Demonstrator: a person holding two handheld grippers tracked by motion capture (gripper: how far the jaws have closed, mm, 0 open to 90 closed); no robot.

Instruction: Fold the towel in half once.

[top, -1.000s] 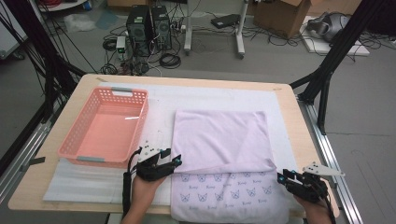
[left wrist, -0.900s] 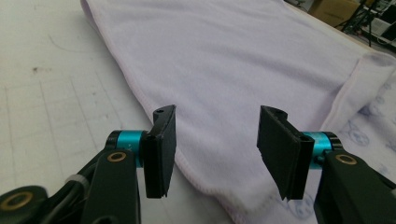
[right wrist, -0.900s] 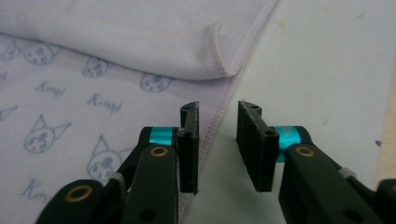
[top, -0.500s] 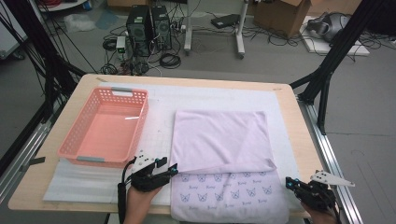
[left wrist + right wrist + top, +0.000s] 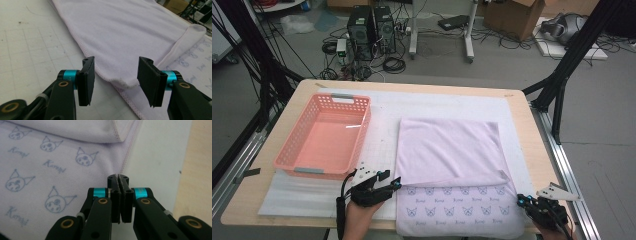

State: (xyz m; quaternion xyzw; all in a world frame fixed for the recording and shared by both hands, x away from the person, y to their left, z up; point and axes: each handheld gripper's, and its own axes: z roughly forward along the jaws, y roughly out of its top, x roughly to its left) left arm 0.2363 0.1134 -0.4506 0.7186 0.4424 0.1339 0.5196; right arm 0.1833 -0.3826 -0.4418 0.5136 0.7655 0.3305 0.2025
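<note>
A lilac towel (image 5: 449, 150) lies on the white mat, its far half folded over so a strip of cat prints shows near me. My left gripper (image 5: 394, 186) is open at the towel's near left. In the left gripper view its jaws (image 5: 116, 75) stand either side of the folded layer's corner (image 5: 125, 83) without touching it. My right gripper (image 5: 522, 201) sits at the towel's near right corner. Its jaws (image 5: 118, 177) have just been closing and now meet at the towel's hem (image 5: 125, 157). I see no cloth between the pads.
A pink plastic basket (image 5: 324, 137) stands empty on the left of the mat (image 5: 382, 120). The wooden table's right edge (image 5: 532, 130) lies close to my right gripper. Computers, cables and boxes sit on the floor beyond the table.
Both hands have drawn slightly toward the near edge of the table. The right gripper looks narrower than before. The towel has not moved.
</note>
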